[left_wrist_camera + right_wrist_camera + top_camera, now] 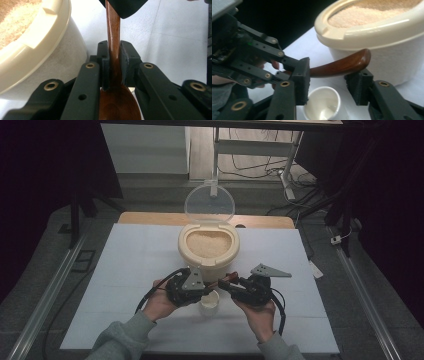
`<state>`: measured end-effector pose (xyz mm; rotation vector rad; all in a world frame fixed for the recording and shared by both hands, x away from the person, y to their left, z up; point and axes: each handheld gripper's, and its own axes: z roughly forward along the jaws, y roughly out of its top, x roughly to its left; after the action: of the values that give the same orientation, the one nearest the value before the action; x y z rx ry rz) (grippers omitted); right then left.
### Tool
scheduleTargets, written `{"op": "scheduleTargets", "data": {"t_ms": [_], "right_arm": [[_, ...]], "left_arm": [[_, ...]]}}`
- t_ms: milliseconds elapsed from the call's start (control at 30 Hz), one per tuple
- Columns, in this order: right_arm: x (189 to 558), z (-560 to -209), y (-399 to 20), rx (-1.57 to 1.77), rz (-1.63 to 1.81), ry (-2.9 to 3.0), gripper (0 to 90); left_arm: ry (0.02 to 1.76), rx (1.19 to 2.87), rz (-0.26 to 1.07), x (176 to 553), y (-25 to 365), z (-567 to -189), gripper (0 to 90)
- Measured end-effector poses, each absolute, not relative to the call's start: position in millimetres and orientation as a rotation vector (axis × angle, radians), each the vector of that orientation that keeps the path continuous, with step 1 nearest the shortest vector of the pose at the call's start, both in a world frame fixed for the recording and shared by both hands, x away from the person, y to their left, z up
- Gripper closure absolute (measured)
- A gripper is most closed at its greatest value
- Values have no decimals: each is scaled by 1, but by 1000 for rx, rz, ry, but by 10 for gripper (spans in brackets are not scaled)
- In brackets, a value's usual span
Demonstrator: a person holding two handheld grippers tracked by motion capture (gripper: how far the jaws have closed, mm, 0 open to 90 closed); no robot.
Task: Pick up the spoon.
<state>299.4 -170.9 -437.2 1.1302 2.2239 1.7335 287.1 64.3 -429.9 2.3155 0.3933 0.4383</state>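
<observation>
A brown wooden spoon [113, 30] is clamped at its neck in my left gripper [114, 50], bowl end toward the camera. In the high view the left gripper [207, 287] and right gripper [227, 281] meet tip to tip just in front of a cream container [208, 245] of rice, its clear lid [209, 202] standing up. My right gripper [329, 77] is open, and the spoon's handle [339, 66] lies across the gap between its jaws. A small white cup [322, 105] stands empty below the jaws, between the two hands [209, 301].
A white sheet [130, 270] covers the table, with bare room left and right of the container. Metal rails run along both sides of the table. Desk legs and cables lie on the floor behind it.
</observation>
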Motion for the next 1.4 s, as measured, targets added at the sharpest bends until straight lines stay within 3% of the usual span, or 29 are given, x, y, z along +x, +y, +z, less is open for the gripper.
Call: {"op": "scheduleTargets", "data": {"t_ms": [333,833,1000,1200,1400], "right_arm": [[297,-433,-171,1073,1926,2153,766],[295,-435,-172,986,2046,2132,830],[295,-433,-175,970,2071,2115,833],[296,-430,-184,956,2107,2067,834],[297,-423,-196,926,2140,2017,834]], "left_arm": [[387,2317,469,285,63,-429,785],[405,2287,452,287,65,-428,773],[453,2239,433,288,69,-427,644],[520,2155,416,282,83,-422,369],[622,2071,404,270,117,-424,267]]}}
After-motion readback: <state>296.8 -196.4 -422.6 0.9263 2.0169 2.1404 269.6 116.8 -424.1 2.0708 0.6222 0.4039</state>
